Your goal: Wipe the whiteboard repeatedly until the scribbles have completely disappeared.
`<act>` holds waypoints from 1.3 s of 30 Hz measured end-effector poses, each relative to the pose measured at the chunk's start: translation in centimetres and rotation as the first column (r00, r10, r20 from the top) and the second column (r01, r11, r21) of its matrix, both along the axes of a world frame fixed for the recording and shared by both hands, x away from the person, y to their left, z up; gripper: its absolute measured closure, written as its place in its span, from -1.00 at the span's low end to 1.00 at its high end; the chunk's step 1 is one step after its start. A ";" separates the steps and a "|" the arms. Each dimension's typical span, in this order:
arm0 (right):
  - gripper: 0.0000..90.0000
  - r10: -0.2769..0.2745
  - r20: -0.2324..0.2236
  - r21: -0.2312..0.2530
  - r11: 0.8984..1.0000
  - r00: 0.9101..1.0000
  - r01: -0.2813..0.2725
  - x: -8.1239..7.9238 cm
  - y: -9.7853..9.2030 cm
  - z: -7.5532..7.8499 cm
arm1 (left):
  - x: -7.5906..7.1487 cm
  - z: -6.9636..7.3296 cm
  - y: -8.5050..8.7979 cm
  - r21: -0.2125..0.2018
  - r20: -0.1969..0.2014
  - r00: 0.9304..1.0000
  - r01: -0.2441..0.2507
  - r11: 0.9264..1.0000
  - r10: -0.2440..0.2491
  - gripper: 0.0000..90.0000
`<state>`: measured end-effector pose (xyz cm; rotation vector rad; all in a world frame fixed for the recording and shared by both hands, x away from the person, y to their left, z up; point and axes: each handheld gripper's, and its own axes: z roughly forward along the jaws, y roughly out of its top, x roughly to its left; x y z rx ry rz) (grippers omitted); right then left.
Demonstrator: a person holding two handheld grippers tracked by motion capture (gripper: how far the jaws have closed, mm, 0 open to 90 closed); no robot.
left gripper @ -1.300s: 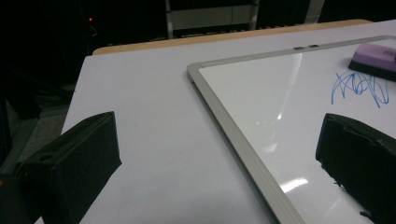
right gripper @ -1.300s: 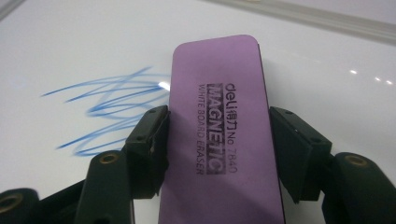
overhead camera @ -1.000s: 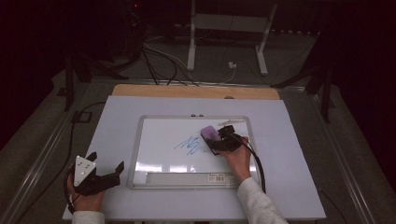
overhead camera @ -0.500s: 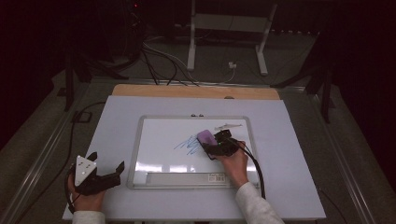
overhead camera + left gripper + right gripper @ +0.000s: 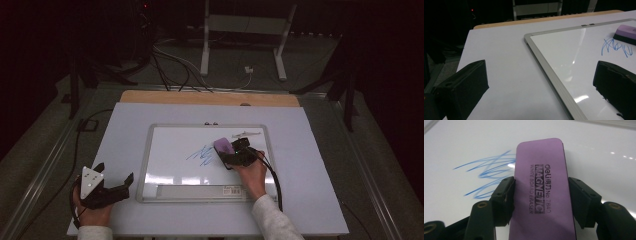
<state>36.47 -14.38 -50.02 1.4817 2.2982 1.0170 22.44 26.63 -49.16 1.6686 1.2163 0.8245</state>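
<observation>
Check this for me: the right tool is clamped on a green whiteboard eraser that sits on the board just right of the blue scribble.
One thing is wrong: the whiteboard eraser is purple, not green, as the right gripper view shows. The rest stands: the right tool is clamped on it, and it sits on the board just right of the blue scribble.

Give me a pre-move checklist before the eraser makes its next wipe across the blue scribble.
1. Grip: right gripper clamped on both sides of the purple eraser: ok.
2. Eraser lying on the whiteboard: looks flat; cannot tell for certain.
3. Blue scribble left to wipe: most of it visible beside the eraser: not ok.
4. Wiping path free: ok.
5. Left gripper off the board, jaws open and empty: ok.
6. Board steadied: nothing holds it: not ok.
</observation>
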 end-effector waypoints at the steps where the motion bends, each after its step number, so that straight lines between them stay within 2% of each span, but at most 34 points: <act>1: -0.09 0.015 -0.004 0.004 1.000 1.000 -0.015 -0.2 0.4 0.0 | 0.0 0.0 0.0 0.001 0.001 1.000 0.000 1.000 0.000 -0.99; 5: -0.09 0.085 -0.014 0.013 0.996 0.996 -0.085 -0.9 1.6 0.0 | 0.0 0.0 0.1 0.000 0.001 1.000 -0.001 1.000 0.001 -0.99; 7: -0.09 0.087 -0.013 0.013 0.996 0.996 -0.087 -0.8 1.5 0.0 | -0.1 0.0 0.1 -0.001 0.004 1.000 -0.002 1.000 0.002 -0.99; 10: -0.09 0.037 0.002 -0.011 0.999 0.999 -0.037 -0.2 0.6 0.1 | -0.1 0.0 0.2 -0.006 0.006 1.000 -0.004 1.000 0.004 -0.99; 13: -0.09 -0.031 -0.003 -0.004 1.000 1.000 0.031 0.8 -0.7 0.0 | 0.0 0.0 0.1 -0.004 0.003 1.000 -0.002 1.000 0.002 -0.99; 16: -0.09 -0.046 0.000 -0.005 0.999 0.999 0.046 0.9 -1.0 0.0 | 0.1 -0.1 0.1 0.000 -0.003 1.000 0.002 1.000 -0.002 -0.99; 20: -0.09 -0.007 -0.001 0.000 1.000 1.000 0.007 0.4 0.1 0.0 | 0.0 0.0 0.0 0.003 -0.003 1.000 0.004 1.000 -0.004 -0.99; 22: -0.09 0.031 -0.005 0.008 0.999 1.000 -0.031 0.0 0.9 0.0 | 0.0 0.0 0.0 -0.001 -0.001 1.000 0.003 1.000 -0.003 -0.99; 26: -0.09 0.112 -0.013 0.009 0.994 0.994 -0.112 -1.0 2.4 0.0 | 0.0 0.0 0.0 -0.002 -0.002 1.000 0.002 1.000 -0.002 -0.99; 28: -0.09 0.118 -0.012 0.004 0.993 0.993 -0.118 -1.0 2.5 0.1 | 0.0 0.0 0.1 -0.002 -0.001 1.000 0.001 1.000 -0.001 -0.99; 30: -0.09 0.101 -0.008 0.003 0.995 0.995 -0.101 -0.6 2.1 0.0 | 0.0 0.0 0.1 -0.003 0.000 1.000 0.001 1.000 -0.001 -0.99; 34: -0.09 0.008 0.000 -0.012 1.000 1.000 -0.008 0.8 0.6 0.1 | 0.0 0.0 0.1 -0.005 0.000 1.000 0.001 1.000 -0.001 -0.99; 37: -0.09 -0.059 -0.009 -0.006 0.998 0.998 0.059 2.0 -0.5 0.0 | 0.0 0.0 0.1 -0.003 0.000 1.000 0.001 1.000 -0.001 -0.99; 39: -0.09 -0.084 -0.012 -0.003 0.996 0.996 0.084 2.6 -0.8 0.0 | 0.0 0.0 0.0 -0.003 0.000 1.000 0.003 1.000 -0.003 -0.99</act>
